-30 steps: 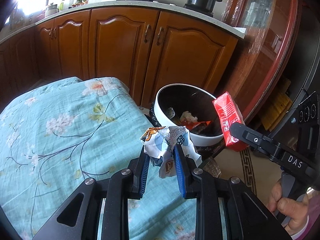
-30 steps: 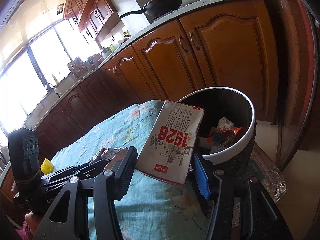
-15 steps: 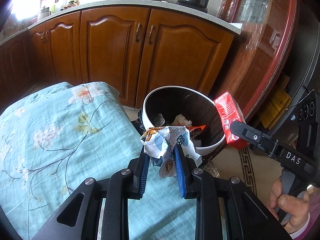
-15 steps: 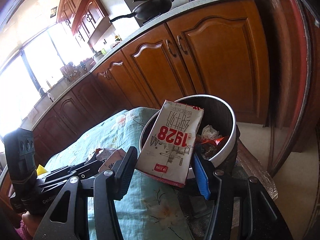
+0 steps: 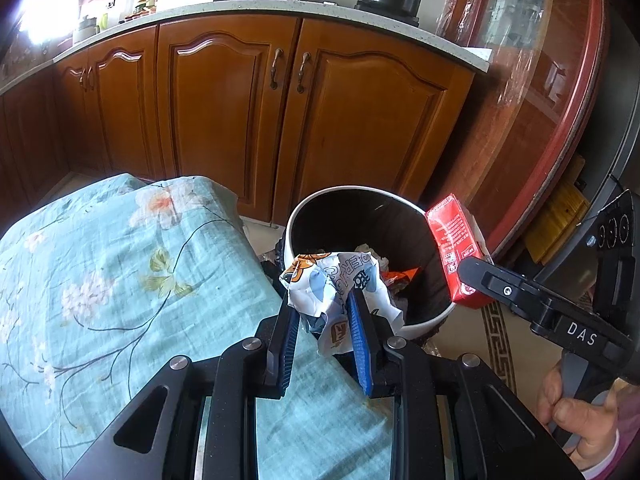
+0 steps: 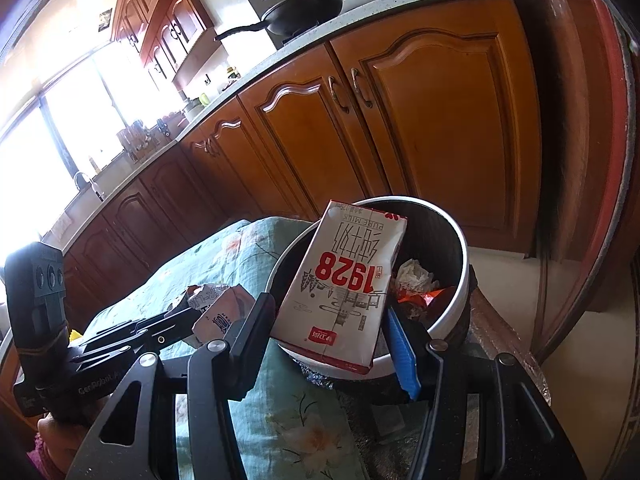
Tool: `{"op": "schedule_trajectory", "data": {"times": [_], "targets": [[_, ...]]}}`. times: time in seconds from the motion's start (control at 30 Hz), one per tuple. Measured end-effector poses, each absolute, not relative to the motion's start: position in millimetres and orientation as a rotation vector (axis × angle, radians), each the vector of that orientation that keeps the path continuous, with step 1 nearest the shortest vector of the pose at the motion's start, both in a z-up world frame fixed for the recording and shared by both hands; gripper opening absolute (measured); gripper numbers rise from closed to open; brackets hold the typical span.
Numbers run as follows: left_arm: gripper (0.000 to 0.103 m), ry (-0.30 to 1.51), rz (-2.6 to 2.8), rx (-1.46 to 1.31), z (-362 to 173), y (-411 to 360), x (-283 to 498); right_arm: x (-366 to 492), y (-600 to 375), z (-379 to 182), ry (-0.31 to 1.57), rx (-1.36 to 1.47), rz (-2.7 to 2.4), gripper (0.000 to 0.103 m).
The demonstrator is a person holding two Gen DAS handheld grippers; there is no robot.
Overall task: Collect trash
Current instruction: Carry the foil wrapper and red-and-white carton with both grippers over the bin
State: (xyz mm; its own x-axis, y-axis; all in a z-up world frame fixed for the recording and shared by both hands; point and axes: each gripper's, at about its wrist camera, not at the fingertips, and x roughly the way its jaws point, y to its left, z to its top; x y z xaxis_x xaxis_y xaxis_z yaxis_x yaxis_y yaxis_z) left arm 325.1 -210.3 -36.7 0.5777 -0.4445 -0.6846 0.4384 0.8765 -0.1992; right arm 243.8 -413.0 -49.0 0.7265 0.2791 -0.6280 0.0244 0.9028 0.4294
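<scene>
My left gripper (image 5: 322, 312) is shut on a crumpled white, blue and orange wrapper (image 5: 336, 280), held at the near rim of a round white trash bin (image 5: 424, 326) with a dark inside. My right gripper (image 6: 328, 320) is shut on a white and red milk carton (image 6: 344, 284), printed 1928, held over the bin (image 6: 460, 292). In the left wrist view the carton (image 5: 456, 248) shows its red side at the bin's right rim, and the right gripper (image 5: 468, 276) grips it. In the right wrist view the wrapper (image 6: 216, 308) and left gripper (image 6: 188, 316) sit at the left.
The bin holds crumpled paper (image 6: 416, 274) and an orange wrapper (image 5: 400, 274). A table with a teal floral cloth (image 5: 120, 272) lies left of the bin. Brown kitchen cabinets (image 5: 248, 112) stand behind, a red-framed glass door (image 5: 560, 100) at the right. A hand (image 5: 576, 412) holds the right gripper.
Both grippers have moved toward the bin with their loads. The bin now sits closer and more central in both views. Neither grip has changed.
</scene>
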Motion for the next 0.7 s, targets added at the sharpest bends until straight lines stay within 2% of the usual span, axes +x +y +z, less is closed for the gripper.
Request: {"op": "schedule_trajectory", "data": {"times": [0.7], "targets": [[0.024, 0.809, -0.530, 0.032, -38.7, -249.7, 369.0, 275.4, -427.5, -47.7, 0.787, 0.379, 0.130, 0.055]]}}
